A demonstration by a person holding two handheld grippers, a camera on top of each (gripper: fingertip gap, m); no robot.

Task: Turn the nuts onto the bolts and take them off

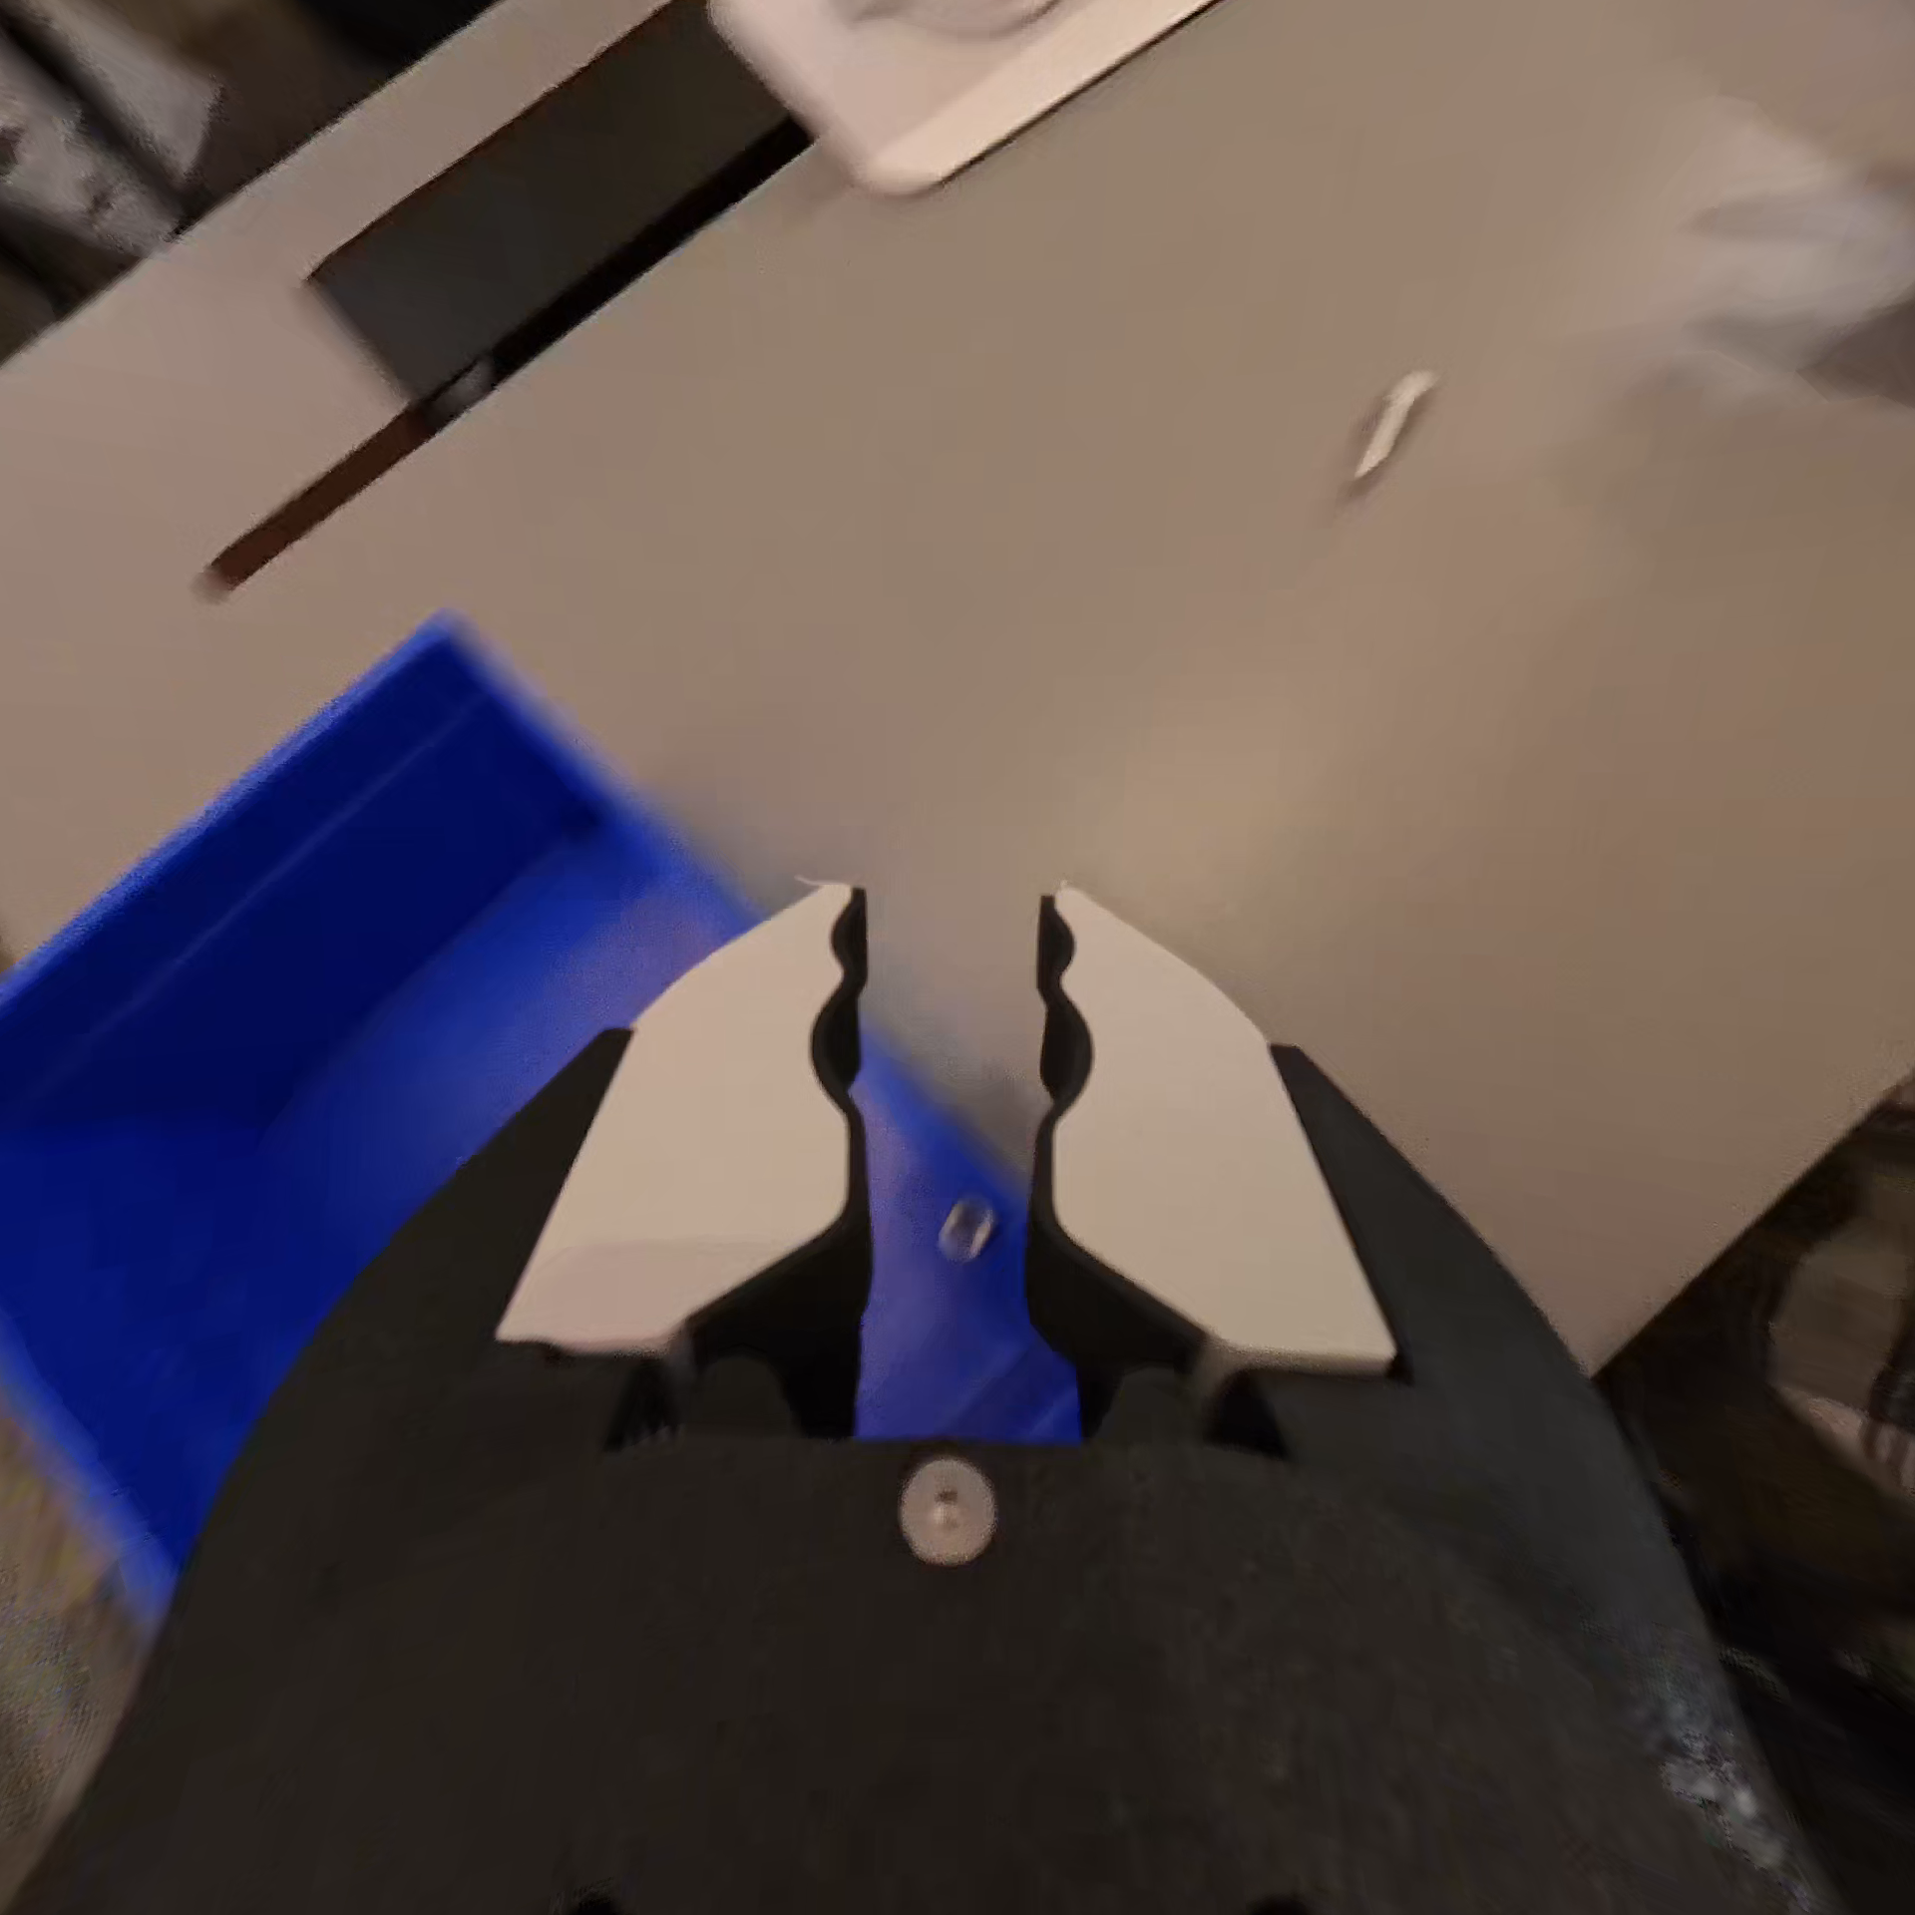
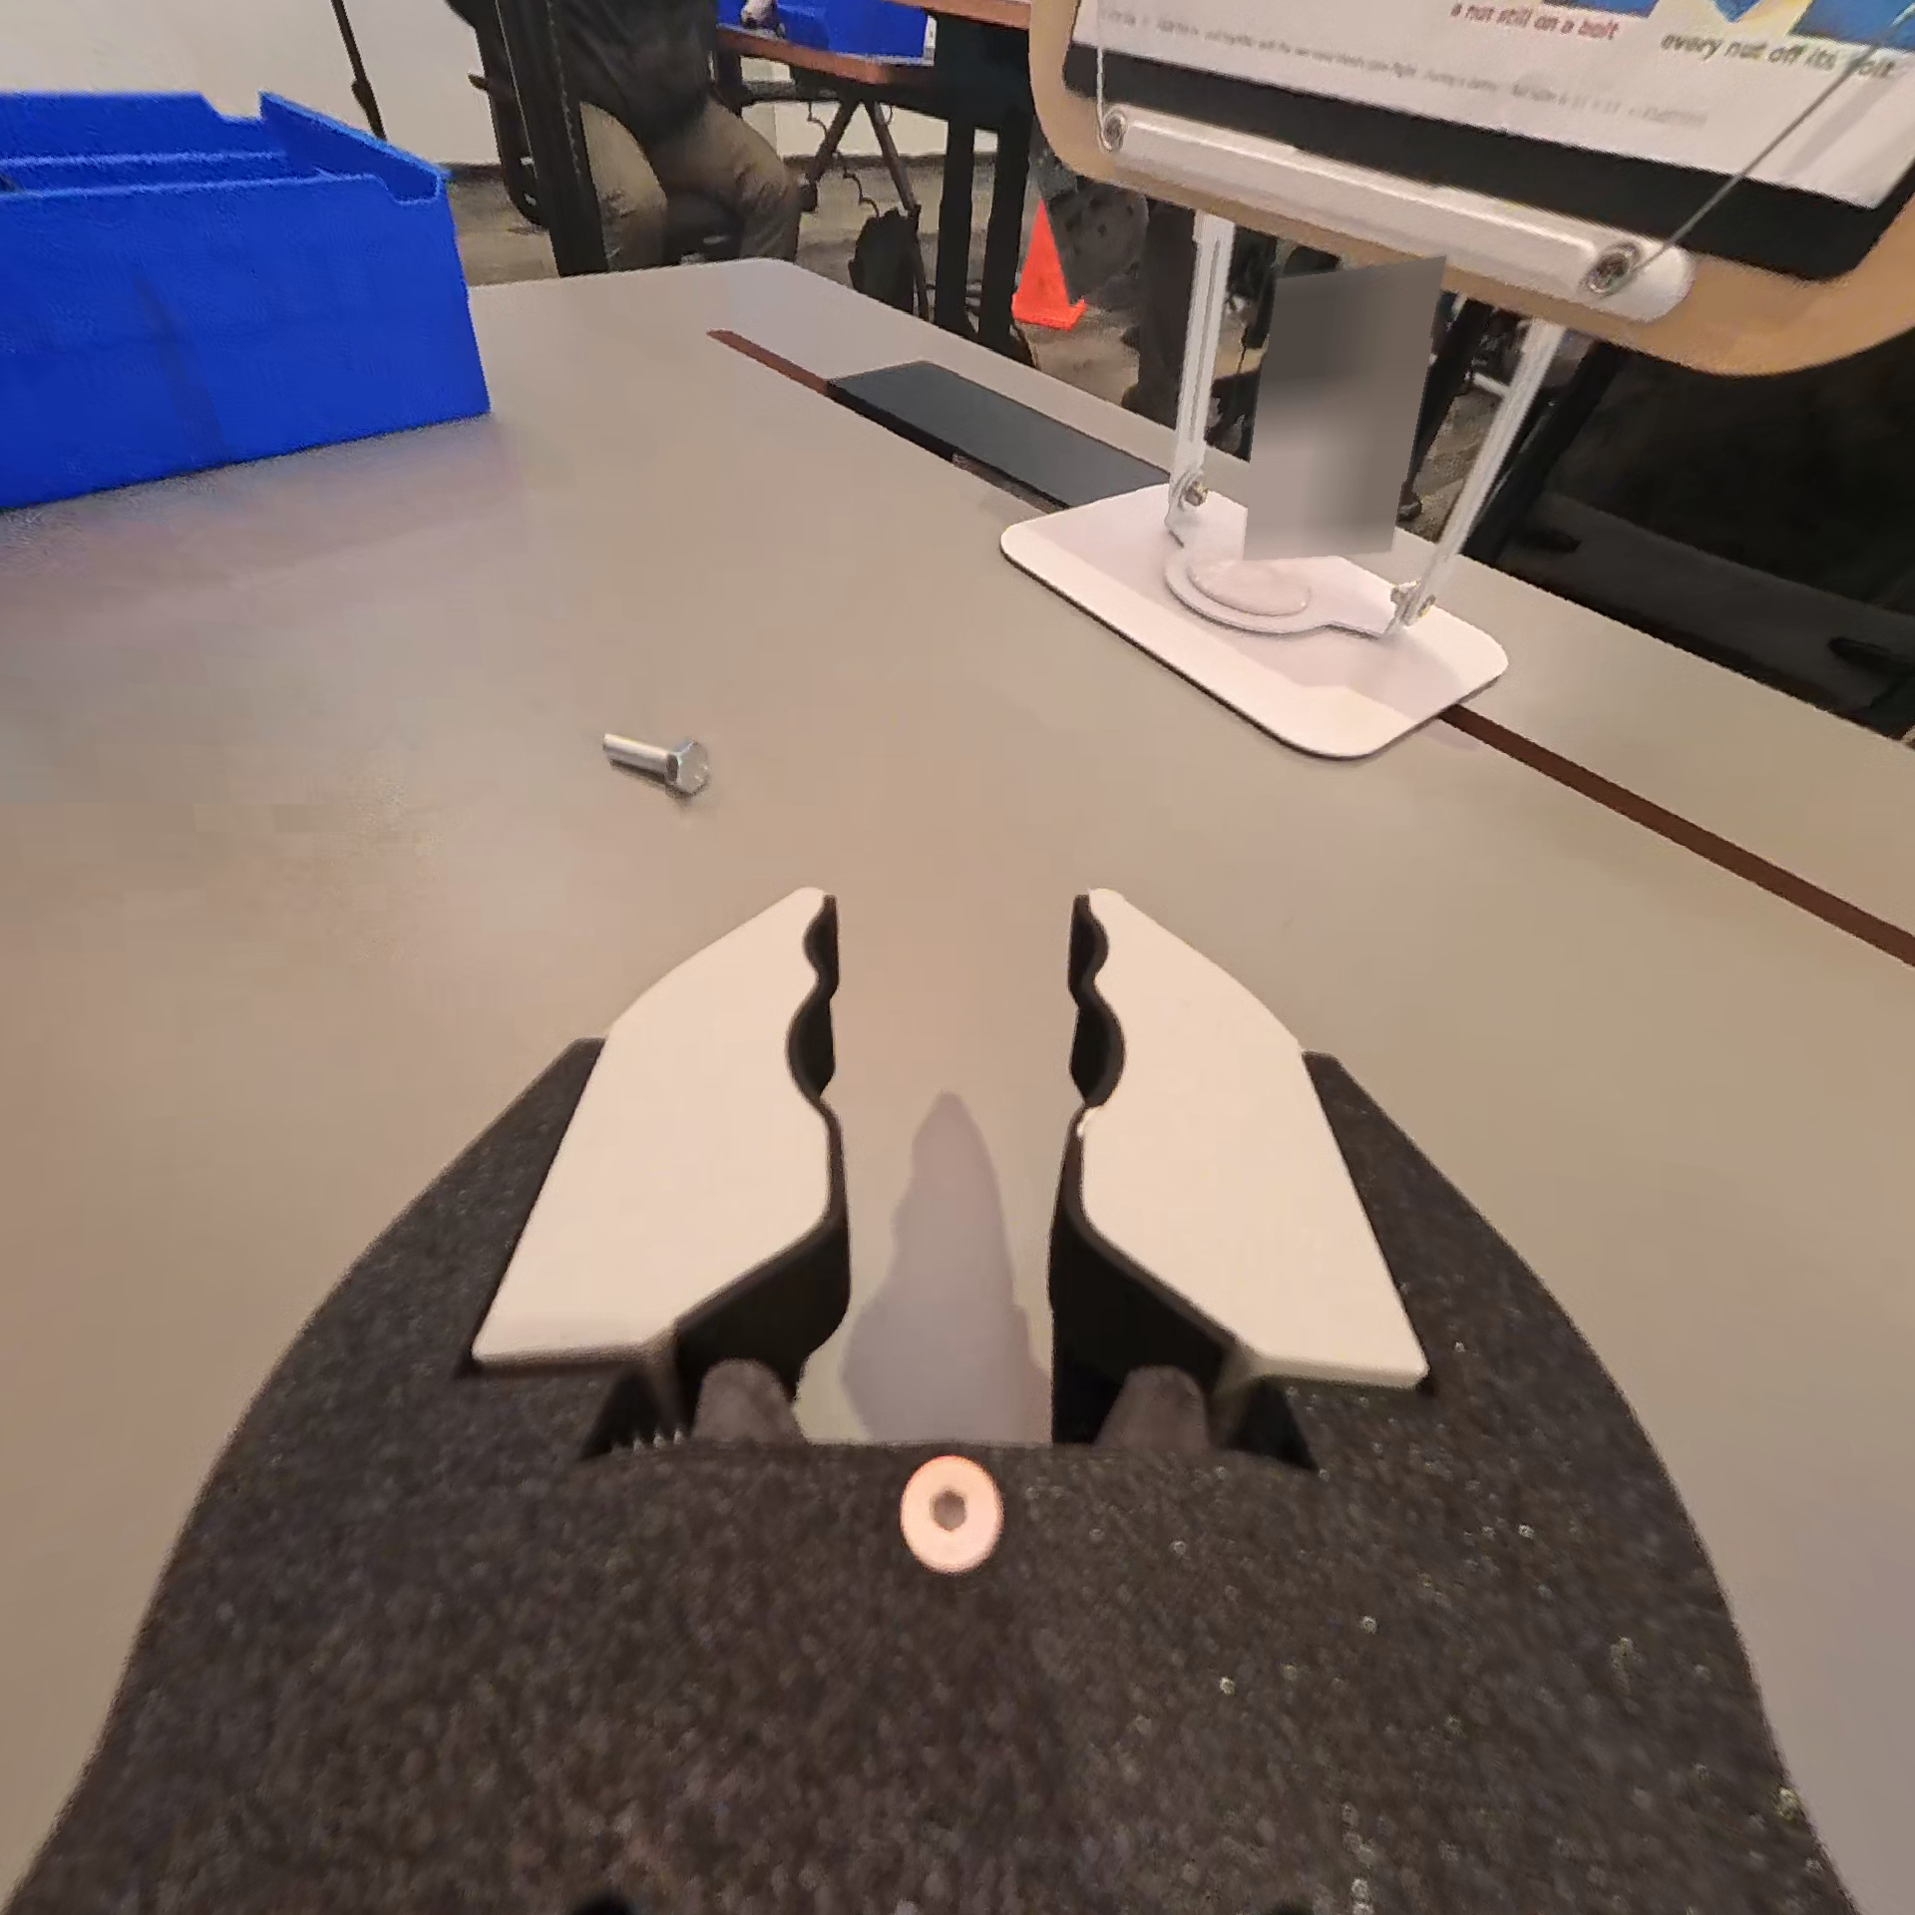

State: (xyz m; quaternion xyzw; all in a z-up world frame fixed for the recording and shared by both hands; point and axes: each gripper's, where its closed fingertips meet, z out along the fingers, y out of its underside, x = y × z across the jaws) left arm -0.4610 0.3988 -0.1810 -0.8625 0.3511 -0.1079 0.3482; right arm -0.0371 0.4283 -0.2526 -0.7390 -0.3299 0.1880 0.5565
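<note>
One bolt (image 2: 657,764) lies on the one grey table (image 2: 933,746). One blue bin (image 2: 223,301) stands on it, and one white stand (image 2: 1259,622) with one board (image 2: 1451,135). One small clear piece (image 1: 966,1227) sits in the bin. One orange cone (image 2: 1047,272) stands beyond. Two grippers, left gripper (image 1: 951,904) and right gripper (image 2: 953,907).

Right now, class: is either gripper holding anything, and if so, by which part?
Nothing is held. The left gripper and right gripper are both open with empty gaps. The bolt lies loose on the table.

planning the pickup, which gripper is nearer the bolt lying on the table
Right, as far as two separate views show. The right gripper has the bolt just ahead-left; the left gripper, over the blue bin, sees it farther off.
</note>
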